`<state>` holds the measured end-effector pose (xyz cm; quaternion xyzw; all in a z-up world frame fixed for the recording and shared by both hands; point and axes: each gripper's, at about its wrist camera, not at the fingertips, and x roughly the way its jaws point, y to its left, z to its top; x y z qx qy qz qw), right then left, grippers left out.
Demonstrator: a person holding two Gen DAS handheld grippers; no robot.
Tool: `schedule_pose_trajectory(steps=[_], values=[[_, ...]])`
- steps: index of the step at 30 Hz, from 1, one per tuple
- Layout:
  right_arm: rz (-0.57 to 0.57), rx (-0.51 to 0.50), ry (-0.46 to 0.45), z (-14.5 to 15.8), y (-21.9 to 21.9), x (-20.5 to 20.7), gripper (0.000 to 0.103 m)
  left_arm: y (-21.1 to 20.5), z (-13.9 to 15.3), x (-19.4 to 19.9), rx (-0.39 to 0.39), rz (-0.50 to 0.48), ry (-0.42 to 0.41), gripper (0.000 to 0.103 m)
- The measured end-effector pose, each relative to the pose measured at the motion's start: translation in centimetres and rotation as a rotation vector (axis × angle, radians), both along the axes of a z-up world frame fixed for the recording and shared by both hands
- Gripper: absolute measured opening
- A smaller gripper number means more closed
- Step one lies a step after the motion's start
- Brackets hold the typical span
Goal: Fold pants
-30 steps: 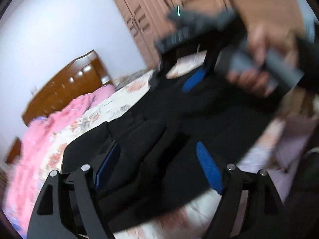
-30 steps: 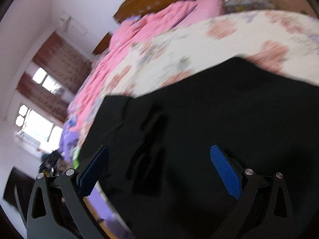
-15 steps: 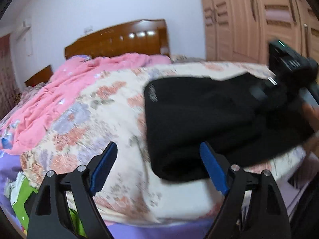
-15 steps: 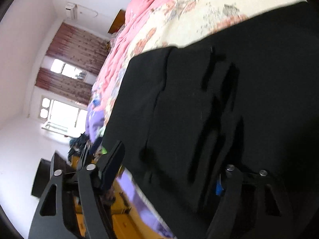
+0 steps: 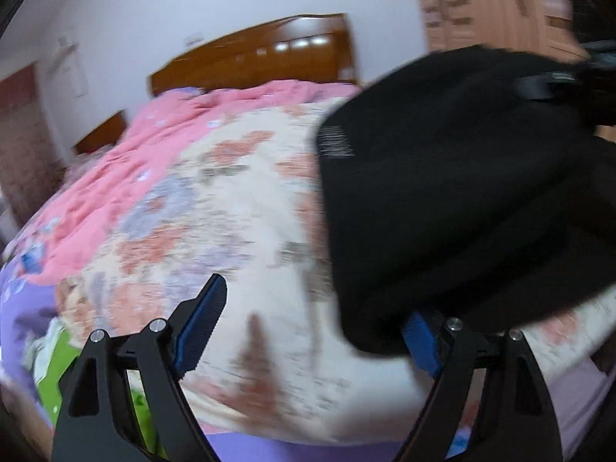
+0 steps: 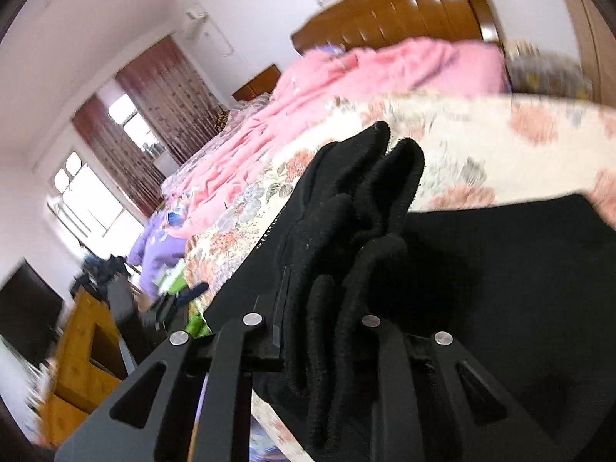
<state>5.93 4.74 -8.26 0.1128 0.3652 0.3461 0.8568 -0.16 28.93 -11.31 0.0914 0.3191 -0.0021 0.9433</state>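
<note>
At the near edge of the bed, your right gripper (image 6: 323,331) has its two black fingers drawn close together on a bunched stack of folds of the black fleece pants (image 6: 500,288); the cloth fills the whole gap between the fingers and rises above them in thick ridges. The rest of the garment spreads flat to the right over the cream quilt with pink and lilac flowers (image 6: 500,142).

Your left gripper (image 5: 308,331) stands wide apart and holds nothing. Its left blue-padded finger (image 5: 200,323) hangs over bare quilt (image 5: 215,208); its right blue pad (image 5: 421,340) sits at the lower edge of the pants (image 5: 442,200), partly hidden by the cloth. Whether that pad touches the fabric cannot be determined, as the view is blurred.

Beyond the pants, a rumpled pink blanket (image 6: 346,88) lies across the far part of the bed. Behind it stands the glossy brown wooden headboard (image 6: 400,19), against a white wall. A wooden wardrobe (image 5: 496,7) occupies the far right of the left wrist view.
</note>
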Motion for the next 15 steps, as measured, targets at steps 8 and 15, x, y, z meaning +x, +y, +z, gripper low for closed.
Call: schedule_pose_trajectory(steps=[8,15], values=[[-0.080,-0.027,0.151,-7.0,-4.6,-1.5,0.018,0.3,-0.3,0.4,-0.062,0.013,0.011,0.095],[-0.075,0.000,0.126,-6.3,-4.9,-1.8,0.018,0.0,-0.2,0.5,-0.041,0.029,0.015,0.095]])
